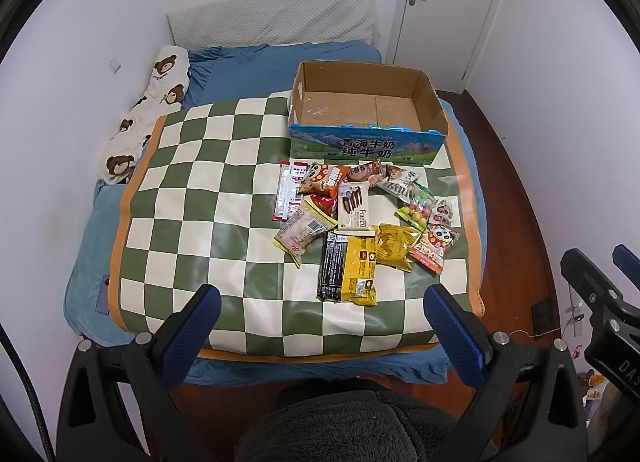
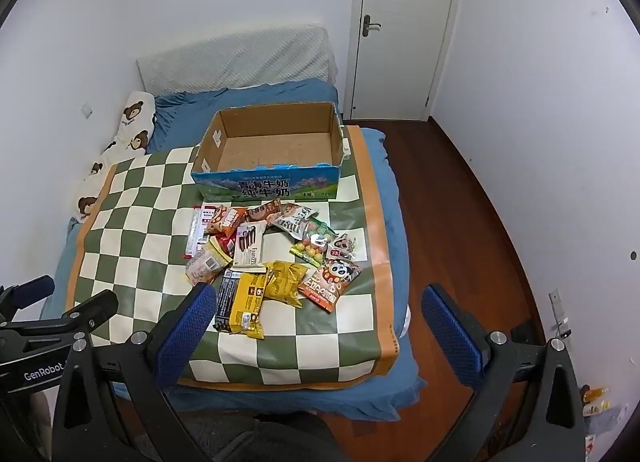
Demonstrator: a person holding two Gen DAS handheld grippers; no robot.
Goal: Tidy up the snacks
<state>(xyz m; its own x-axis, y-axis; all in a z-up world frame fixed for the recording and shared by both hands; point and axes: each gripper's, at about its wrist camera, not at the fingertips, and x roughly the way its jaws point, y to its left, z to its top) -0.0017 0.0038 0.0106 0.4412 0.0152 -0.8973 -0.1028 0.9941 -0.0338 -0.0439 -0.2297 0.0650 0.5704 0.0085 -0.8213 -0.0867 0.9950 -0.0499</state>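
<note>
We hold the left gripper (image 1: 320, 326) with its blue-padded fingers (image 1: 200, 326) spread as wide as they go and nothing between them, hanging above the near edge of the bed; our right gripper (image 2: 318, 326) is the same, pads wide apart and empty, tilted down toward the bed from a little further right. Just beyond the fingers lies the green-and-white checkered mat (image 1: 192, 190), spread over a blue bedsheet (image 1: 224, 62). The snacks (image 1: 360, 214) lie in a loose heap on the right half of the mat, several overlapping: a black-and-yellow packet (image 1: 352, 270) nearest us, a crinkled yellow bag (image 1: 394, 247) touching its right side, an orange panda-print pouch (image 1: 434, 248) further right, a white Franzzi biscuit pack (image 1: 354, 206) in the middle, a bag of coloured candy balls (image 1: 416, 212), and a long red-and-white sachet (image 1: 286, 192) at the left edge of the pile. Just behind the heap sits the open cardboard box (image 1: 432, 100), blue-printed on its front wall, its flaps gone; we see only its bare brown floor, with no snack inside it. A bear-print pillow (image 1: 160, 90) lies along the wall to the left, and a white door (image 1: 448, 2) stands closed behind the bed.
</note>
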